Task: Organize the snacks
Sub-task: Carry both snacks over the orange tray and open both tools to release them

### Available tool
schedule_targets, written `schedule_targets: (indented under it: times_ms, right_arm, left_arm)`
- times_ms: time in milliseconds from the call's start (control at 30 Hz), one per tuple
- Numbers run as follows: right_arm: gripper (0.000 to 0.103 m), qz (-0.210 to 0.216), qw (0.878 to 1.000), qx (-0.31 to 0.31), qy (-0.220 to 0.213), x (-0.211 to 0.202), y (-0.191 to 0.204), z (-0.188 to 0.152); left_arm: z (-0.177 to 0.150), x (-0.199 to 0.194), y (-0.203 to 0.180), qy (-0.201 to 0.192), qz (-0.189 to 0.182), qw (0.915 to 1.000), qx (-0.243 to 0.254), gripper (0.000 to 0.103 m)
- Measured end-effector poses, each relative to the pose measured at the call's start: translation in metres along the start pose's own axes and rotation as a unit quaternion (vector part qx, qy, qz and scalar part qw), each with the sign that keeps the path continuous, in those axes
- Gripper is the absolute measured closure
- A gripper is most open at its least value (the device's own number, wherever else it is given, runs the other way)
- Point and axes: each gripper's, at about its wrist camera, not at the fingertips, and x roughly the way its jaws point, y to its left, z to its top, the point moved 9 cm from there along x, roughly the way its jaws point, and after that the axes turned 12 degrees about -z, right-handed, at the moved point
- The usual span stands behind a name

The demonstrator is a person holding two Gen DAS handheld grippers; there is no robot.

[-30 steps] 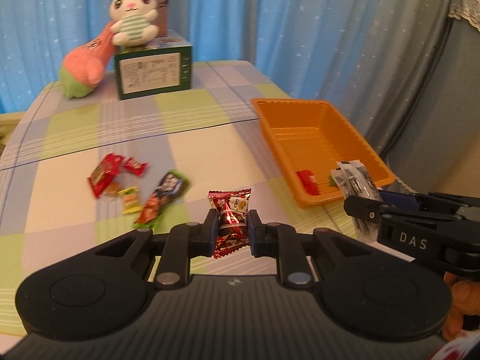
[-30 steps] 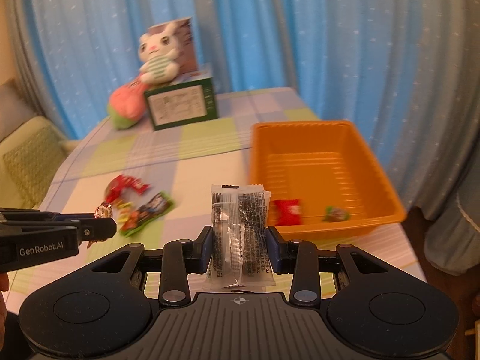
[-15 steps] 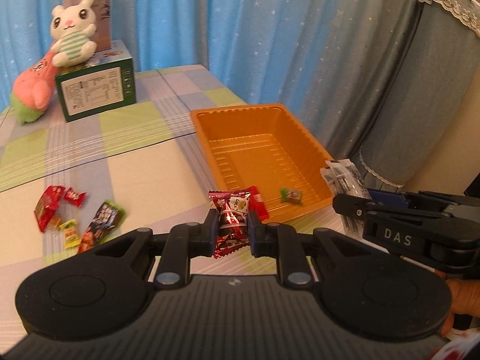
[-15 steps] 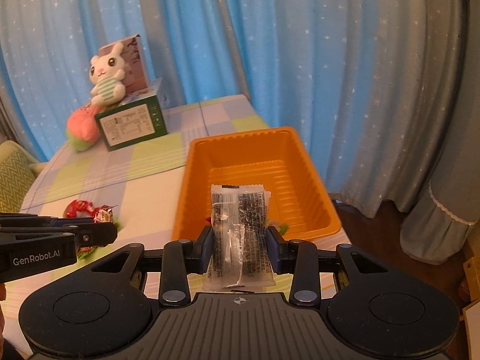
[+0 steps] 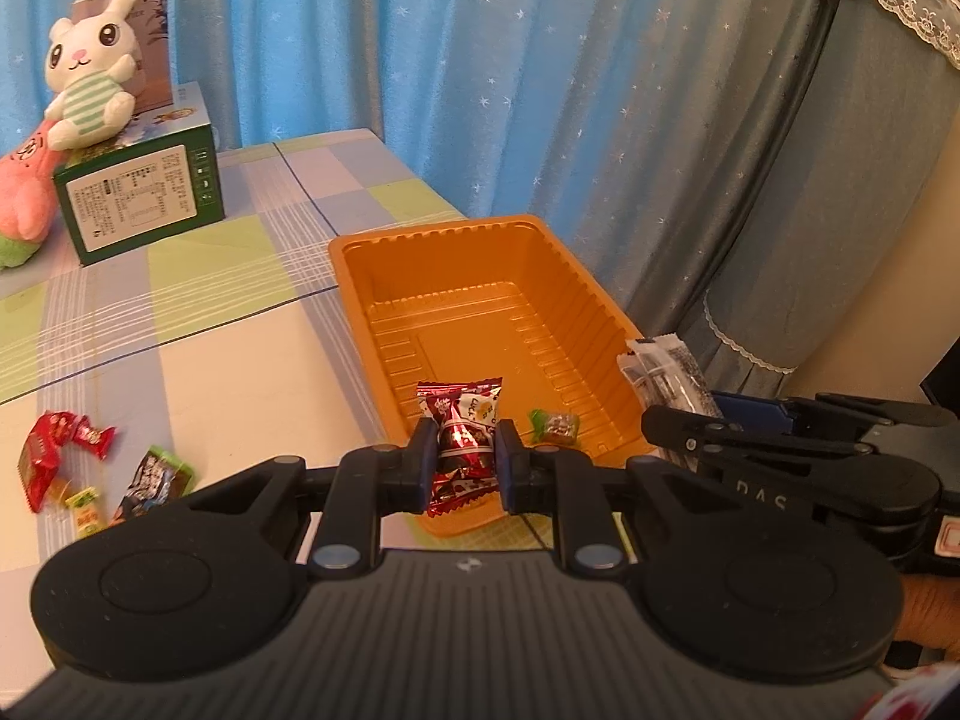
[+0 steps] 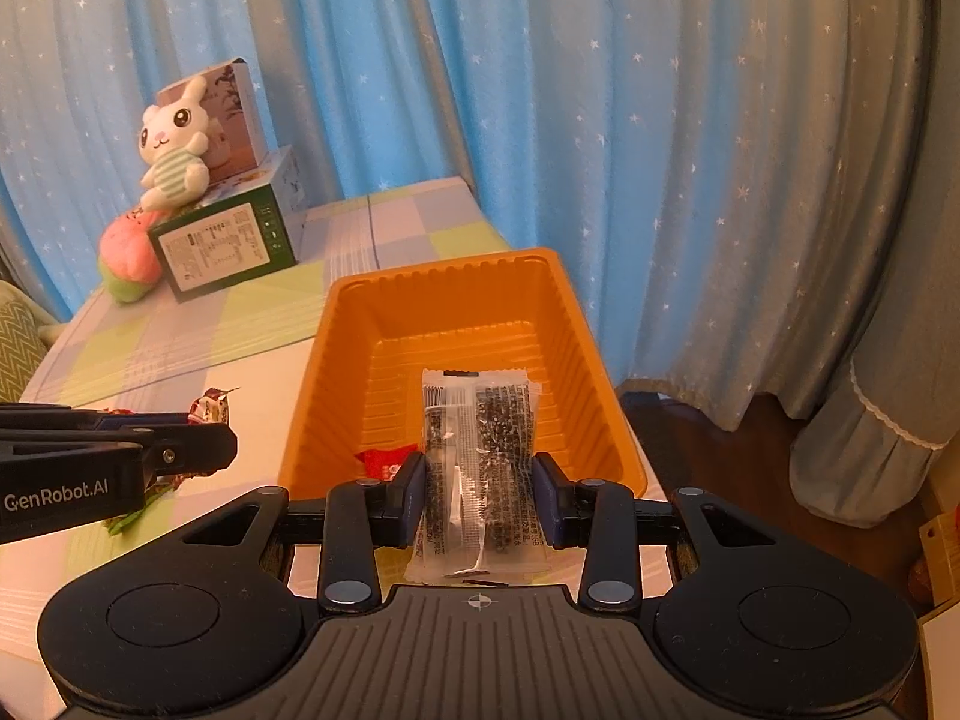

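The left tongs are closed on a red-and-white candy wrapper, which stands upright between the two pads over the near end of the orange tray. The right tongs grip a clear packet with dark printed contents, held upright with its top edge over the tray interior. In the left wrist view the right tongs appear at the right edge with the same clear packet beside the near right corner of the tray. In the right wrist view the left tongs enter from the left edge, the wrapper's crimped end showing above them. The tray sits on the checked surface near its right edge. Inside the tray, at the near end, lie a small green-wrapped candy and a red packet, the latter partly hidden behind the right tongs. On the surface left of the tray lies a cluster of loose snacks: a red packet, a small yellow-green piece and a dark bar with green ends. At the far left of the surface stands a green box with a white plush rabbit on top and a pink plush toy beside it. Blue star-patterned curtains hang behind.
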Motion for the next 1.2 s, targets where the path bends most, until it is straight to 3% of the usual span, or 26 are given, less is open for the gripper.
schedule_targets:
  times_ms: [667,700,800,833,1200]
  right_arm:
    - [0.065,-0.003,1.000,0.006,0.012,0.048,-0.018,0.016]
    - [0.065,-0.004,1.000,0.007,0.013,0.049,-0.019,0.016]
    - [0.065,-0.003,1.000,0.010,0.015,0.050,-0.020,0.015]
    - [0.065,-0.003,1.000,0.011,0.015,0.050,-0.021,0.015]
    - [0.065,0.003,1.000,0.015,0.016,0.048,-0.019,0.014]
  left_arm:
    - [0.012,0.067,0.008,0.030,-0.012,0.9995,-0.007,0.085]
    - [0.012,0.068,0.008,0.029,-0.012,0.9995,-0.007,0.084]
    - [0.011,0.069,0.011,0.024,-0.007,0.9997,-0.005,0.061]
    - [0.010,0.068,0.012,0.022,-0.006,0.9997,-0.003,0.058]
    - [-0.014,0.043,0.036,0.015,0.023,0.9993,-0.025,0.052]
